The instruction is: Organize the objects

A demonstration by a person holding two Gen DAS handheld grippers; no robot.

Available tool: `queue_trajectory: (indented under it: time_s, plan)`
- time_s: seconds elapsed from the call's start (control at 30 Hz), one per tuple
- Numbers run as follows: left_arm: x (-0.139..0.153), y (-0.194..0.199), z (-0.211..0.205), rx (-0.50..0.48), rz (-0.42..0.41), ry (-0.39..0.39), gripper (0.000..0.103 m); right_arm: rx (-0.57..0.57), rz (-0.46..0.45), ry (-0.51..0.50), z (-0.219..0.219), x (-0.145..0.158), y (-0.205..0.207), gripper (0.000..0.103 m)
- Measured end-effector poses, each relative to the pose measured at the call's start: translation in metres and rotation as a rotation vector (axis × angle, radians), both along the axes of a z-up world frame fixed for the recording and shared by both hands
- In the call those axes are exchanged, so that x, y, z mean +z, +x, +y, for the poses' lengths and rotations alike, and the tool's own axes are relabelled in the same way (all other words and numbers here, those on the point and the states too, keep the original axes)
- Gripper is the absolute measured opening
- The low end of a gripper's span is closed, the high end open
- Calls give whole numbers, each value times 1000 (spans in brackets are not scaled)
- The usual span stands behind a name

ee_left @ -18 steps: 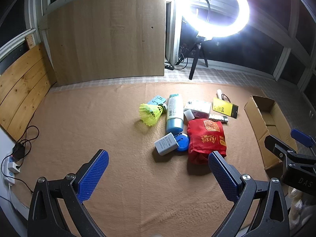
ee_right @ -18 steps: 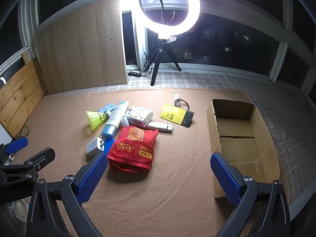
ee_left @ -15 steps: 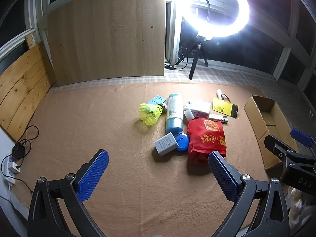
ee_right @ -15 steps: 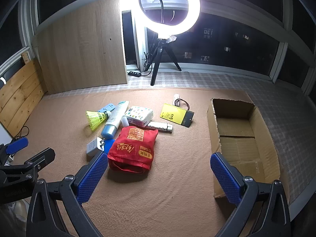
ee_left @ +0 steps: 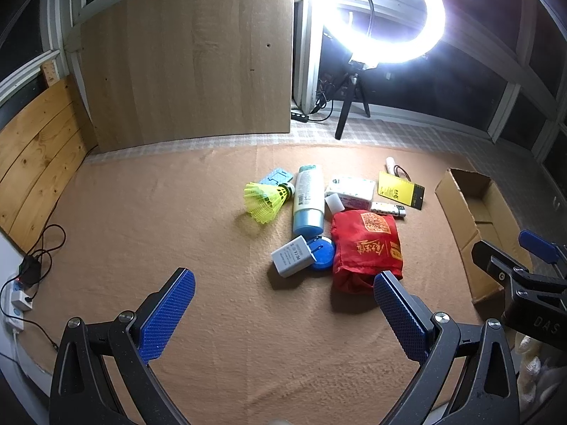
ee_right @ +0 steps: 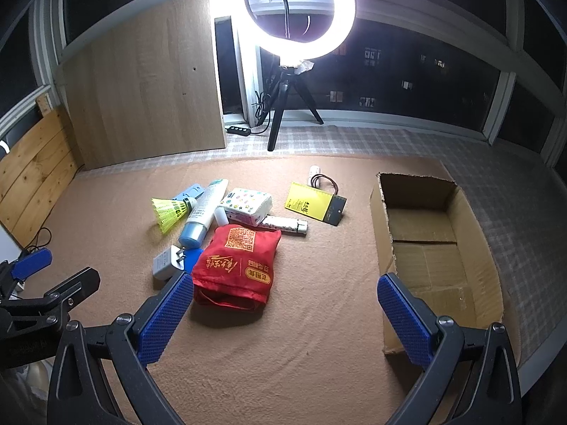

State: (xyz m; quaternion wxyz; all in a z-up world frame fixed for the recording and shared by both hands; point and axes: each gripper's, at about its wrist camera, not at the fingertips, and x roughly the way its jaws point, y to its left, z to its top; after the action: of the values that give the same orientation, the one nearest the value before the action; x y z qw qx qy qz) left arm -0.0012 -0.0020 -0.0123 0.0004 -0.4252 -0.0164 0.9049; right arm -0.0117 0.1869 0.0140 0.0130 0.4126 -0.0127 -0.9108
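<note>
A pile of objects lies on the tan carpet: a red pouch [ee_left: 366, 244] [ee_right: 237, 262], a blue-capped white tube [ee_left: 308, 200] [ee_right: 202, 212], a yellow shuttlecock [ee_left: 264, 200] [ee_right: 170, 209], a grey charger [ee_left: 292, 256] [ee_right: 166, 264], a blue round lid [ee_left: 322, 253], a white tissue pack [ee_right: 248, 203], a yellow card [ee_right: 313, 203] and a small white tube [ee_right: 285, 225]. An open cardboard box [ee_right: 430, 241] [ee_left: 475, 219] stands to the right. My left gripper [ee_left: 283, 308] and right gripper [ee_right: 285, 310] are both open and empty, held above the carpet short of the pile.
A lit ring light on a tripod [ee_right: 294, 71] stands behind the carpet. A wooden panel [ee_left: 187, 56] leans at the back left. A power strip with cables [ee_left: 21, 290] lies at the left edge.
</note>
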Motion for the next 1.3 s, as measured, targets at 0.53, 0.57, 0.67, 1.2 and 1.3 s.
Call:
queue_trajectory:
  time_s: [0.53,0.57,0.67,1.2,1.3]
  plan:
    - [-1,-1,2,-7,-12,2,102,-8,-9,-8,3,-2,0,102]
    - [-2,-1,2,-8,-13,3,102,-9,-10,-9,3,-2,0,102]
    - [-3,-2,2,-11,-17,3,102,-9,-9,-9,3,-2,-1,102]
    - [-9,-10,9,-48,-30,10,102,-7,-37,-31,7,-9,-10,102]
    - [-12,-14,10,-55,-32,9,102,-2,-49,-38,8,-12,-14,102]
